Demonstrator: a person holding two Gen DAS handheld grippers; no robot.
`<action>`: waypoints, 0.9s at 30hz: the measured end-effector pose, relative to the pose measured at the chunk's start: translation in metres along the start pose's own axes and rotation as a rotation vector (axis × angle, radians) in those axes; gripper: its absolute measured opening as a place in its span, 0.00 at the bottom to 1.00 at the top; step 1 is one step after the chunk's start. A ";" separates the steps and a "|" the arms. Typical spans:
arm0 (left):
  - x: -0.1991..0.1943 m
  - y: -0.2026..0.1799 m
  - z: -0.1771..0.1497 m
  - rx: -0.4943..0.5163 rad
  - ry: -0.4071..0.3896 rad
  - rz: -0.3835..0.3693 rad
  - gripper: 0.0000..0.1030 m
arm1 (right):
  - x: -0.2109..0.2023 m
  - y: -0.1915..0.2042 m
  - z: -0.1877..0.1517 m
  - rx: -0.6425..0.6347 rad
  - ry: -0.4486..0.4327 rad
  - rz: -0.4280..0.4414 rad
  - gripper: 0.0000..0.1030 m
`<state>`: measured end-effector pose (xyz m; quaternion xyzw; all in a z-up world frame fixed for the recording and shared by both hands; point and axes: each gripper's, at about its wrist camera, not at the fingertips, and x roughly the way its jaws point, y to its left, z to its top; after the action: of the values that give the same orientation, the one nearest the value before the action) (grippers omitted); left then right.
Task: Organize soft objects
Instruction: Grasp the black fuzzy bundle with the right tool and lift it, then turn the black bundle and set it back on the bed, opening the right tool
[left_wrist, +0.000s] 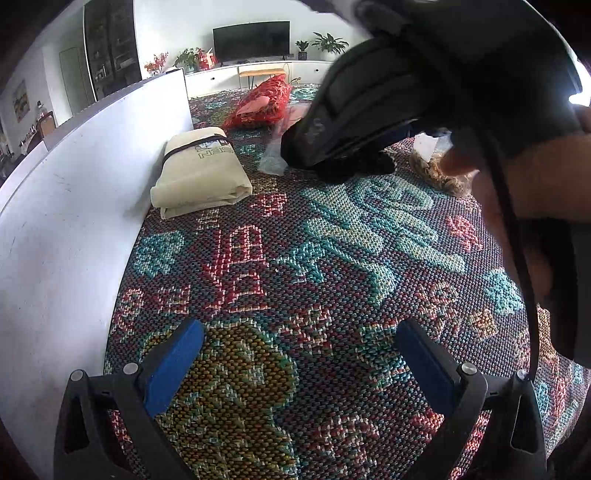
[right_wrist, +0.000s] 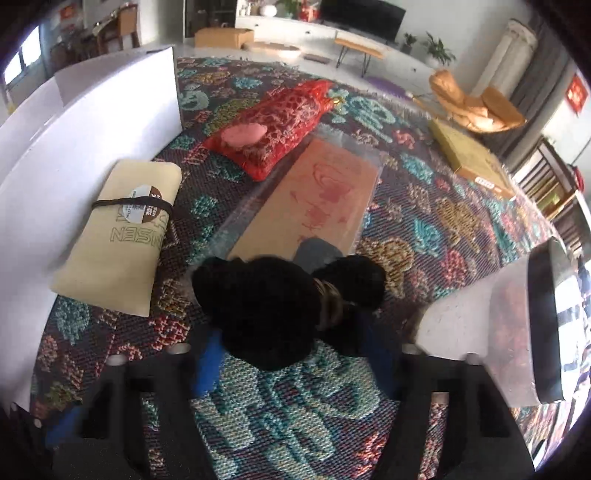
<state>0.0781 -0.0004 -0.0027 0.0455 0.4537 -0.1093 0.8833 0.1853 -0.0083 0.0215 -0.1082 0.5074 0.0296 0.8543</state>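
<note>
A black fluffy piece with a gold band (right_wrist: 266, 314) sits between the blue pads of my right gripper (right_wrist: 295, 354), which is shut on it just above the patterned rug (right_wrist: 280, 413). The left wrist view shows that right gripper (left_wrist: 325, 158) at the upper right with the black fluff (left_wrist: 362, 168) under its tip. My left gripper (left_wrist: 299, 365) stands open over the rug (left_wrist: 295, 258) with nothing between its fingers. A cream folded pouch (right_wrist: 122, 240) (left_wrist: 201, 173) lies by the white wall. Beyond it lie a red mesh pouch (right_wrist: 273, 125) (left_wrist: 260, 101) and a clear bag with orange cloth (right_wrist: 317, 199).
A white box wall (left_wrist: 74, 203) (right_wrist: 92, 122) runs along the left. A brown furry item (left_wrist: 443, 177) lies behind the person's hand (left_wrist: 517, 192). A flat yellow box (right_wrist: 469, 155) rests at the far right of the rug, and a pale bin with a dark rim (right_wrist: 480, 325) stands near right.
</note>
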 end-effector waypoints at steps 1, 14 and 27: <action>0.000 0.001 0.000 -0.003 -0.002 -0.003 1.00 | -0.005 -0.005 -0.005 0.019 -0.003 0.016 0.30; 0.000 0.002 0.000 -0.005 -0.004 -0.007 1.00 | -0.089 -0.089 -0.137 0.186 -0.089 0.066 0.08; 0.001 -0.001 0.000 0.001 -0.001 0.003 1.00 | -0.082 -0.130 -0.164 0.287 -0.013 0.098 0.73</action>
<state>0.0787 -0.0017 -0.0036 0.0468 0.4532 -0.1082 0.8836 0.0249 -0.1652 0.0377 0.0403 0.5055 -0.0009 0.8619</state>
